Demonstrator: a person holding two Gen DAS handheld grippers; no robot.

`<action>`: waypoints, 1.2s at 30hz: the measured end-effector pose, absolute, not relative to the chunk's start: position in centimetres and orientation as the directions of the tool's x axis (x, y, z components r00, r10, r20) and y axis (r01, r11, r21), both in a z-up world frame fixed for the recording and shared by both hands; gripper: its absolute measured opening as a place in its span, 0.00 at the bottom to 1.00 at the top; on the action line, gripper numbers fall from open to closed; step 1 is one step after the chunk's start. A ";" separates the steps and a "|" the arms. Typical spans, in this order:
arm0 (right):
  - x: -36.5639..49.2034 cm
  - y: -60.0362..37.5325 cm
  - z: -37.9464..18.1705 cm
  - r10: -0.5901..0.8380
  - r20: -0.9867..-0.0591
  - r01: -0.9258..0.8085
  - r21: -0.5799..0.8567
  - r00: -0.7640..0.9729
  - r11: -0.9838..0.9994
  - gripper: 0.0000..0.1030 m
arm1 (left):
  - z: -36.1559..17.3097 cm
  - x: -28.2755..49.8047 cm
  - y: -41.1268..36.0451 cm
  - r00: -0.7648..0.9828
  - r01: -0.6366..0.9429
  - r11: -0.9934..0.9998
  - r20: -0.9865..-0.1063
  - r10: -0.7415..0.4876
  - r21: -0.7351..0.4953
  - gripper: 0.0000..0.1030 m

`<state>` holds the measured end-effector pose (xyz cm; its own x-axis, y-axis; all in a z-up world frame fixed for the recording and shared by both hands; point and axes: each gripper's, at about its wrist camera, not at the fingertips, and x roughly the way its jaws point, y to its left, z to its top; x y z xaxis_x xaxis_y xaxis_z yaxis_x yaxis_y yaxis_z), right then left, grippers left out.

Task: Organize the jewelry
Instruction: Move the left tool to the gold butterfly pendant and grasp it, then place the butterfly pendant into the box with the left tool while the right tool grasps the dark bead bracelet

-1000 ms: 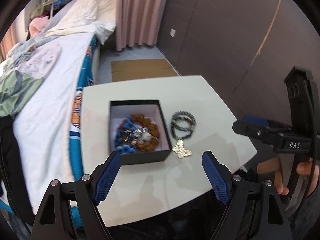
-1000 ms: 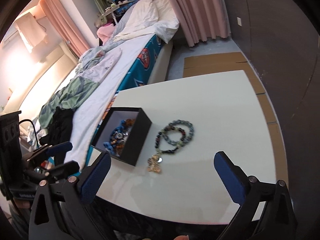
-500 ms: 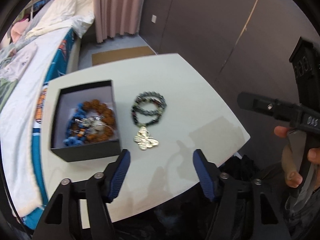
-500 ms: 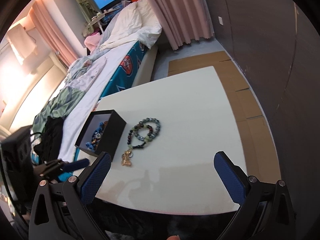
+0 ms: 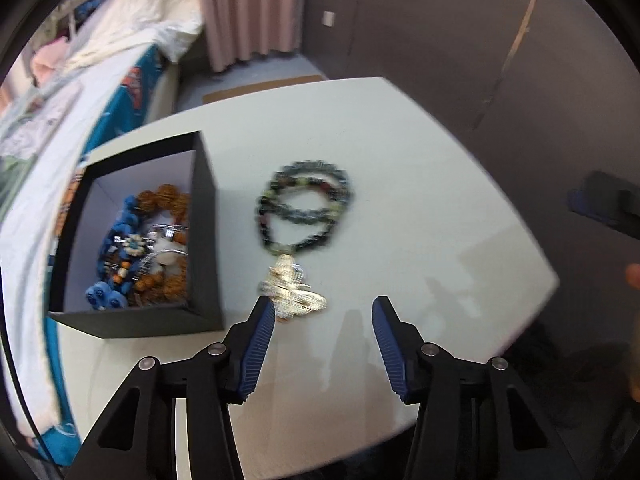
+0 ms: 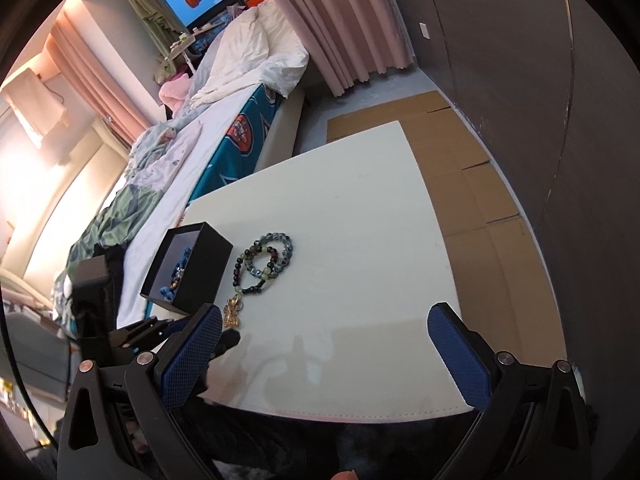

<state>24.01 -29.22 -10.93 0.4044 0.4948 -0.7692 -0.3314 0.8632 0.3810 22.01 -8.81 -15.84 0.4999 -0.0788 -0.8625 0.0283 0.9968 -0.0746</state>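
A black jewelry box (image 5: pixel 206 240) with blue and brown bead pieces (image 5: pixel 136 248) inside sits on the white table (image 5: pixel 420 184). To its right lie dark beaded bracelets (image 5: pixel 304 204) and a gold butterfly pendant (image 5: pixel 292 288). My left gripper (image 5: pixel 323 318) is open, just short of the pendant, low over the table. In the right wrist view the box (image 6: pixel 188 268), bracelets (image 6: pixel 262 262) and pendant (image 6: pixel 233 312) show. My right gripper (image 6: pixel 324 344) is open and empty above the table's near edge. The left gripper (image 6: pixel 176 330) shows there too.
A bed (image 6: pixel 224 120) with white and green bedding runs along the table's left side. Cardboard sheets (image 6: pixel 460 184) cover the floor beside a dark wall (image 6: pixel 540 80). Pink curtains (image 6: pixel 344 20) hang at the back. The table's near edge (image 6: pixel 360 412) is close to me.
My left gripper has moved forward and right, from in front of the box to just before the pendant, and its jaws have narrowed. My right gripper has pulled back and up.
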 end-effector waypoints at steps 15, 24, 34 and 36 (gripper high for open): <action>24.3 -28.1 -11.3 0.498 -0.780 -0.341 0.382 0.379 0.859 1.00 | -17.8 23.7 -9.3 0.503 -0.049 0.999 -0.863 0.034 0.011 0.51; 24.5 -26.2 -11.7 0.500 -0.792 -0.356 0.381 0.352 0.854 1.00 | -17.1 23.2 -7.5 0.474 -0.054 0.996 -0.879 -0.042 -0.077 0.29; 24.9 -24.1 -12.0 0.523 -0.787 -0.365 0.405 0.327 0.838 1.00 | -13.5 22.1 -5.7 0.509 -0.033 0.990 -0.855 -0.102 -0.138 0.12; 25.1 -23.9 -12.2 0.529 -0.785 -0.361 0.415 0.321 0.835 1.00 | -12.5 22.0 -5.4 0.526 -0.027 0.988 -0.842 -0.116 -0.153 0.12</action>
<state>25.06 -23.89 -12.19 0.3214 0.5293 -0.7852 -0.3609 0.8351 0.4152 22.00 -5.37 -12.46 0.5263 -0.1163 -0.8423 -0.0266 0.9879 -0.1531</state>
